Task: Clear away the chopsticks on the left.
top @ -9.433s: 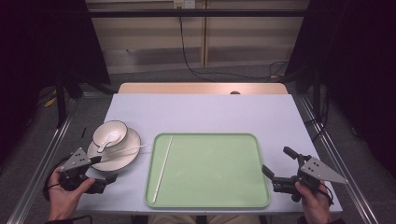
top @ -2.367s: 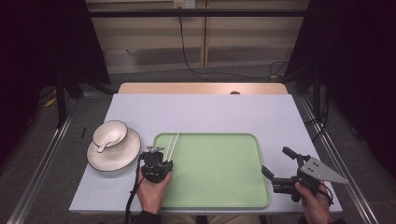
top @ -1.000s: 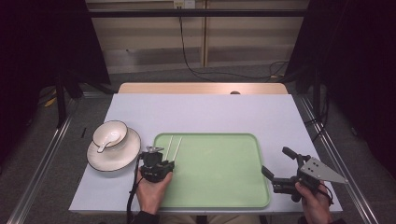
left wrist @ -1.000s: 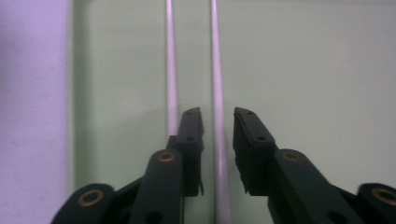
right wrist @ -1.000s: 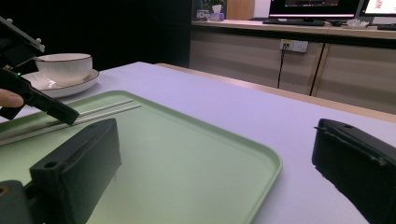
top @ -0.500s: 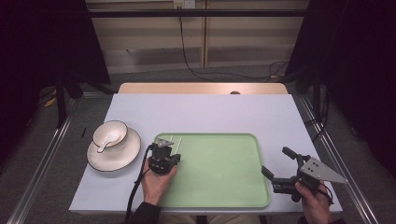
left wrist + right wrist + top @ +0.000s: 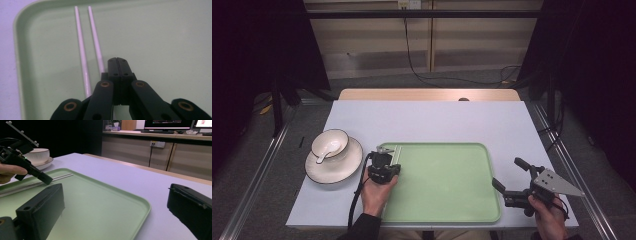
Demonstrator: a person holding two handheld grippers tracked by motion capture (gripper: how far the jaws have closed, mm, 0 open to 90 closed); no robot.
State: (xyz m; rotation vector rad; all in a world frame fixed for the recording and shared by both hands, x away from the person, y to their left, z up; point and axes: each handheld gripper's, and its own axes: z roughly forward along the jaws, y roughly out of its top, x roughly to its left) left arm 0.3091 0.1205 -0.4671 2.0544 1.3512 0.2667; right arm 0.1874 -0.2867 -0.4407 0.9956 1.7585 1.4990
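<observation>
Two white chopsticks (image 7: 81, 52) lie side by side along the left edge of a green tray (image 7: 447, 200), seen also from the right gripper view (image 7: 60, 177). My left gripper (image 7: 117, 62) is shut, its pads pressed together with nothing between them, and the nearer chopstick runs just left of its jaws. From above, the left gripper (image 7: 387, 155) sits over the tray's near-left part, pointing toward the far-left corner. Its tip (image 7: 47, 180) rests low on the tray. My right gripper (image 7: 507, 172) is held open at the tray's right edge, empty.
A white bowl (image 7: 330, 143) with a white spoon (image 7: 323, 156) stands on a plate (image 7: 347, 169) left of the tray. The white table (image 7: 427, 120) ends in a wooden strip at the back. Metal rails run along both sides.
My left hand has come from beside the plate to the tray's left side and has slid a little forward along the chopsticks. The right gripper has kept still.
</observation>
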